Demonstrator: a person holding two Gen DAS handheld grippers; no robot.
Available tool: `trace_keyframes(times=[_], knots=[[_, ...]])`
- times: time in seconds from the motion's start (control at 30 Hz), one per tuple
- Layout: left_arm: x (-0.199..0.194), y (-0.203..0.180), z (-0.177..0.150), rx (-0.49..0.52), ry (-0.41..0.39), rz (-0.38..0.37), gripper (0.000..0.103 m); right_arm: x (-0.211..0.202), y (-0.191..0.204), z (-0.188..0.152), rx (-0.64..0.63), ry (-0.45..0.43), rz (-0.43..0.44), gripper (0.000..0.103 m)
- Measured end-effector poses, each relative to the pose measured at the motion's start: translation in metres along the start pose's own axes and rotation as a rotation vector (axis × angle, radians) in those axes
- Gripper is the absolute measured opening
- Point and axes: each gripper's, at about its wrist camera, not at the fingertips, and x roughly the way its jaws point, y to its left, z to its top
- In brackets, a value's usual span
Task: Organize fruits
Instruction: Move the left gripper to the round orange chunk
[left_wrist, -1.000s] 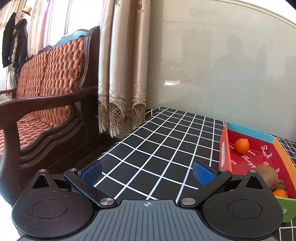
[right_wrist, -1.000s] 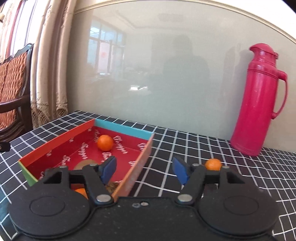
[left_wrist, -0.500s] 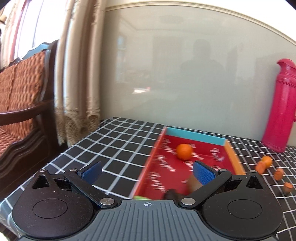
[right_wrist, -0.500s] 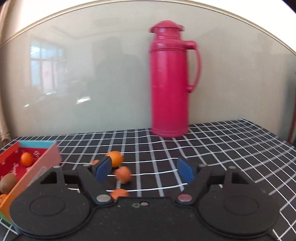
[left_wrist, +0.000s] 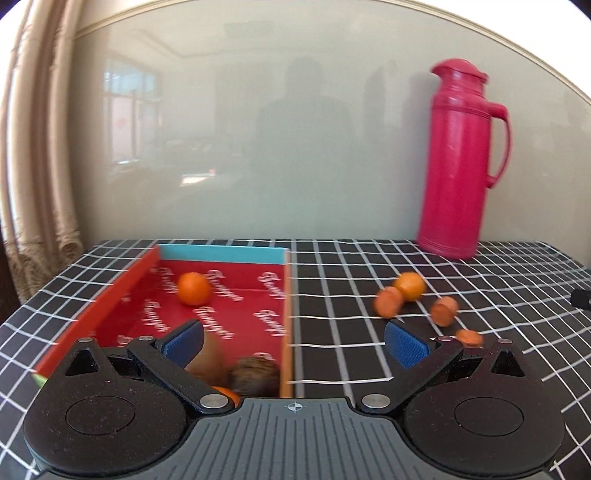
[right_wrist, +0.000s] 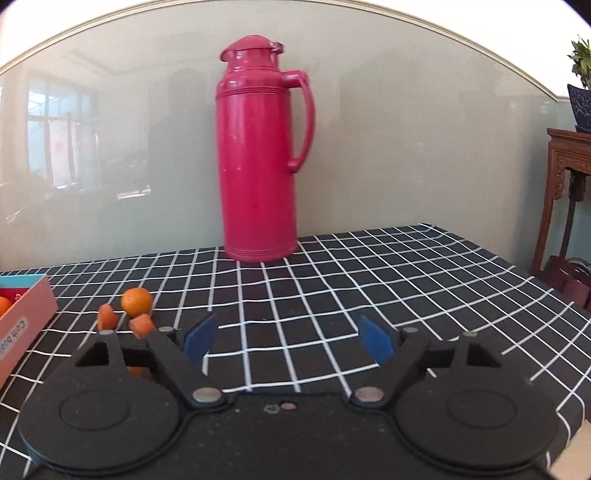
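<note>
A red cardboard box (left_wrist: 110, 295) lies on the checked table; inside are an orange (left_wrist: 193, 288), a brown kiwi (left_wrist: 208, 360) and another dark fruit (left_wrist: 255, 374). Right of the box, loose on the cloth, are an orange (left_wrist: 409, 285) and several orange carrot pieces (left_wrist: 388, 301). My left gripper (left_wrist: 294, 341) is open over the box's right wall, nothing between its pads. My right gripper (right_wrist: 286, 338) has empty jaws that are opening over bare cloth; the loose orange (right_wrist: 136, 301) and carrot pieces (right_wrist: 106, 317) lie to its left, beside the box corner (right_wrist: 26, 314).
A tall pink thermos jug (right_wrist: 260, 166) stands at the back by the glossy wall. The table's right edge (right_wrist: 546, 288) drops off near a carved wooden stand (right_wrist: 569, 177). A curtain (left_wrist: 33, 147) hangs at the far left.
Both views have swung right: the sofa and curtain left the left view, the box came to centre. The right gripper went past the box to bare cloth and its jaws widened.
</note>
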Motion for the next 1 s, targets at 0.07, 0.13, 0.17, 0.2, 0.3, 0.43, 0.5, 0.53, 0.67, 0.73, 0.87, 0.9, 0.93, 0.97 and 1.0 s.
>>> trace_keyframes(times=[0.07,0.13,0.17,0.2,0.3,0.43,0.5,0.53,0.67,0.73,0.87,0.9,0.93,0.97,1.0], knots=[[0.001,-0.015,0.0,0.015,0.002,-0.024,0.103,-0.001,-0.009,0.0,0.008,-0.003,-0.014,0.083],[0.005,-0.027,0.0,0.023,0.007,-0.044,0.103,-0.003,-0.021,-0.001,0.021,-0.005,-0.033,0.083],[0.007,-0.033,0.0,0.026,0.01,-0.052,0.103,-0.003,-0.025,-0.001,0.026,-0.006,-0.045,0.083],[0.008,-0.037,0.0,0.029,0.015,-0.059,0.103,-0.004,-0.03,-0.002,0.032,-0.007,-0.061,0.083],[0.014,-0.05,-0.001,0.031,0.025,-0.08,0.103,-0.003,-0.049,-0.004,0.055,0.004,-0.105,0.083],[0.023,-0.065,-0.003,0.042,0.037,-0.108,0.103,-0.002,-0.071,-0.008,0.07,0.015,-0.149,0.083],[0.027,-0.074,-0.003,0.051,0.041,-0.122,0.103,-0.003,-0.081,-0.011,0.074,0.019,-0.167,0.083],[0.029,-0.079,-0.004,0.055,0.043,-0.128,0.103,-0.004,-0.086,-0.012,0.076,0.021,-0.176,0.083],[0.035,-0.095,-0.005,0.07,0.054,-0.153,0.103,-0.004,-0.099,-0.016,0.086,0.026,-0.197,0.083],[0.037,-0.105,-0.006,0.078,0.057,-0.174,0.103,-0.004,-0.102,-0.017,0.083,0.025,-0.2,0.083],[0.041,-0.12,-0.006,0.099,0.069,-0.201,0.103,-0.004,-0.105,-0.019,0.073,0.028,-0.206,0.083],[0.042,-0.122,-0.007,0.1,0.073,-0.203,0.103,-0.004,-0.107,-0.019,0.075,0.028,-0.209,0.083],[0.045,-0.126,-0.007,0.105,0.079,-0.202,0.103,-0.004,-0.108,-0.019,0.076,0.029,-0.211,0.083],[0.047,-0.128,-0.007,0.106,0.086,-0.203,0.102,-0.004,-0.11,-0.02,0.078,0.031,-0.215,0.083],[0.049,-0.13,-0.007,0.103,0.093,-0.207,0.102,-0.004,-0.112,-0.02,0.079,0.032,-0.219,0.083]])
